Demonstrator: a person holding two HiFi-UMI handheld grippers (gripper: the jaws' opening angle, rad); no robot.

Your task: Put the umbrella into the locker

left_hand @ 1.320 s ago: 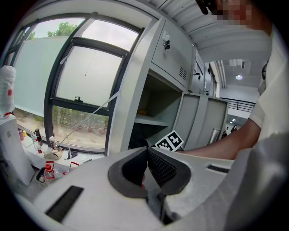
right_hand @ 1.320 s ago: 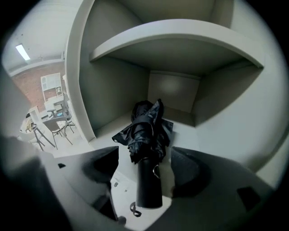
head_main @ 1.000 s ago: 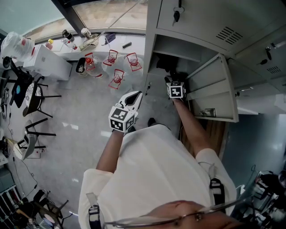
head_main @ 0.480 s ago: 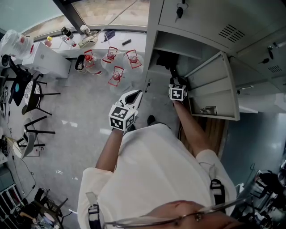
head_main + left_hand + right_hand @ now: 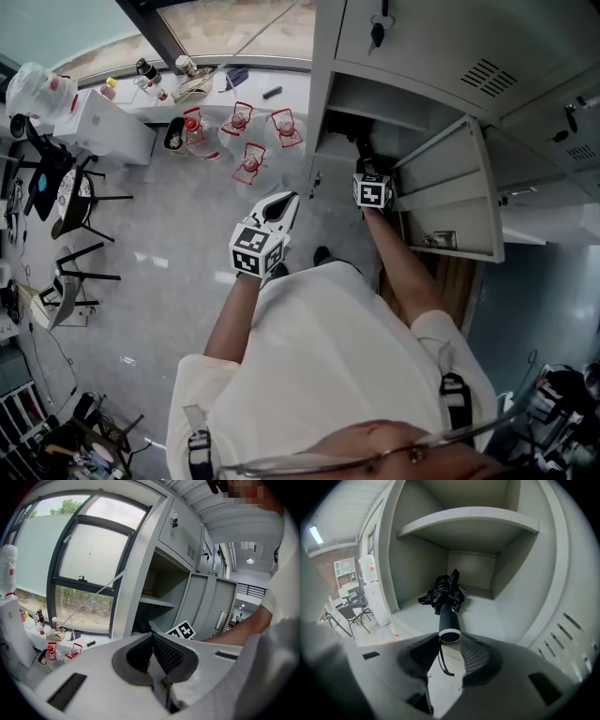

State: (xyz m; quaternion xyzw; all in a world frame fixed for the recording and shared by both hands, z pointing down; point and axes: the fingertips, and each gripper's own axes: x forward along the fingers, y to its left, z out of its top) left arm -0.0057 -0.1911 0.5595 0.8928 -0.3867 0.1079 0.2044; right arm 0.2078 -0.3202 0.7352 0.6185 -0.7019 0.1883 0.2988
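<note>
A black folded umbrella (image 5: pixel 447 597) lies on the floor of the open grey locker (image 5: pixel 417 569), canopy toward the back, handle toward me. My right gripper (image 5: pixel 450 640) reaches into the locker; its jaws are closing, with the end of the handle between the tips and the pads against it. A thin wrist strap hangs from the handle into the gap. In the head view the right gripper (image 5: pixel 364 167) is at the locker mouth, with the dark umbrella (image 5: pixel 349 139) just beyond. My left gripper (image 5: pixel 285 202) hangs in front of me, shut and holding nothing, also shown shut in the left gripper view (image 5: pixel 151 637).
The locker door (image 5: pixel 455 192) stands swung open to the right of my right arm. A shelf (image 5: pixel 468 520) spans the compartment above the umbrella. Several red-handled water bottles (image 5: pixel 248 159) stand on the floor left of the locker. Black chairs (image 5: pixel 80 202) and a white box (image 5: pixel 108 131) stand farther left.
The right gripper has edged a little deeper into the locker mouth. The left gripper has stayed where it was.
</note>
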